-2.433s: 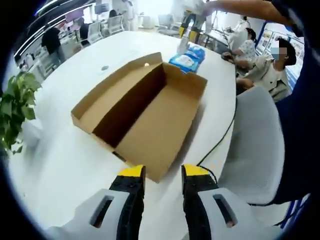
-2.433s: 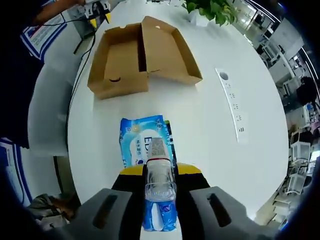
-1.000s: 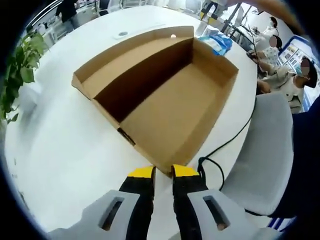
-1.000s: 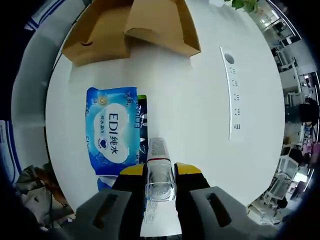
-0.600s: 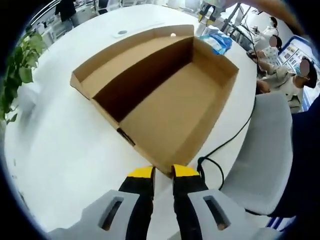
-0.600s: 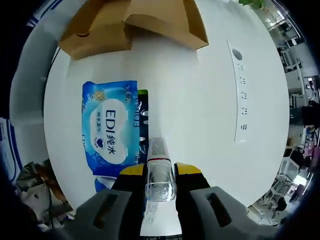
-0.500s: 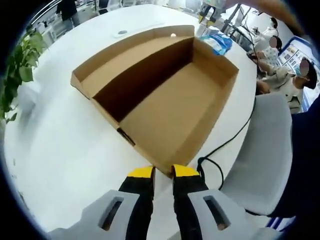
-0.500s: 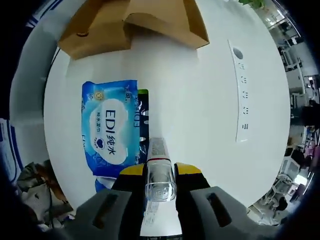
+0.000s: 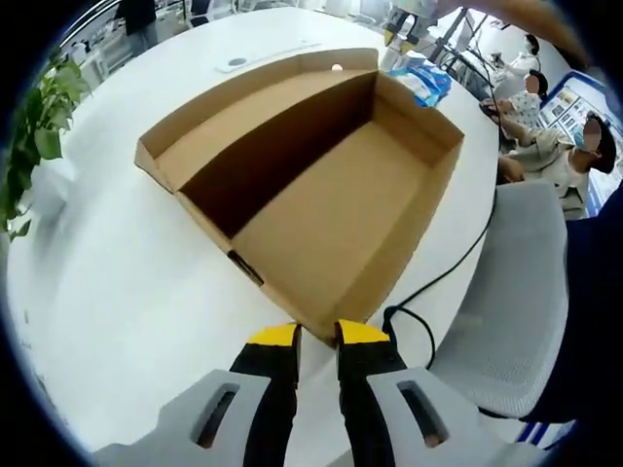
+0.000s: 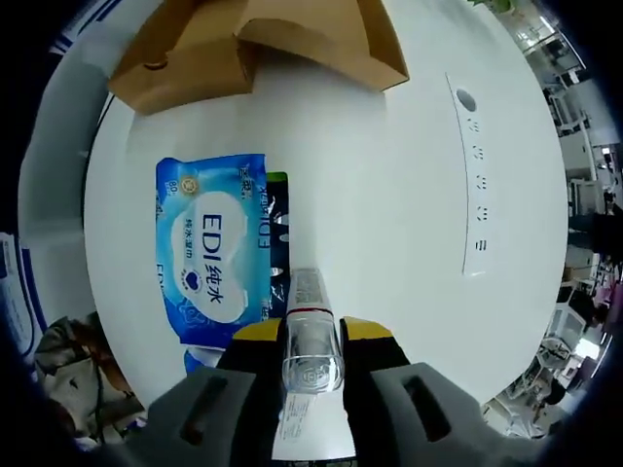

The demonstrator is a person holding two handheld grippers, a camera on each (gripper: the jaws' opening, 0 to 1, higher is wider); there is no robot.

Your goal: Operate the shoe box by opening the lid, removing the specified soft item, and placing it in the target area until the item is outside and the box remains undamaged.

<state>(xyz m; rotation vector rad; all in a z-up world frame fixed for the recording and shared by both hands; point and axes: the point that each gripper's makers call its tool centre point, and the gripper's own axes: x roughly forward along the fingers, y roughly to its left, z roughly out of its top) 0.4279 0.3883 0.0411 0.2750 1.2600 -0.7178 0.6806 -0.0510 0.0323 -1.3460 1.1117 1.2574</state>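
White round table (image 9: 117,282), seen in both views, carries everything. A grey chair (image 9: 496,292) stands at its edge in the left gripper view; a black cable (image 9: 458,263) runs over the table rim beside it. A potted green plant (image 9: 29,146) sits at the far left of that view. Seated people show past the chair at upper right.

Shoe box (image 9: 302,185): brown cardboard, open, lid flap folded back flat to its left side, interior bare cardboard. In the right gripper view the same box (image 10: 263,39) lies at the top of the frame, well apart from the gripper.

Soft item: a blue wet-wipes pack (image 10: 209,263), flat on the table outside the box, just left of the right gripper's line, its near end reaching to the jaws. In the left gripper view the pack (image 9: 423,83) lies beyond the box's far end. A dark, green-ended packet (image 10: 275,229) lies against the pack's right edge.

A strip of sockets (image 10: 474,185) is set into the table to the right.

Left gripper (image 9: 316,336): yellow-tipped jaws nearly together, pinching the near corner wall of the shoe box.

Right gripper (image 10: 311,336): clamped on a clear plastic bottle (image 10: 310,350), held lengthwise between the jaws above the table.
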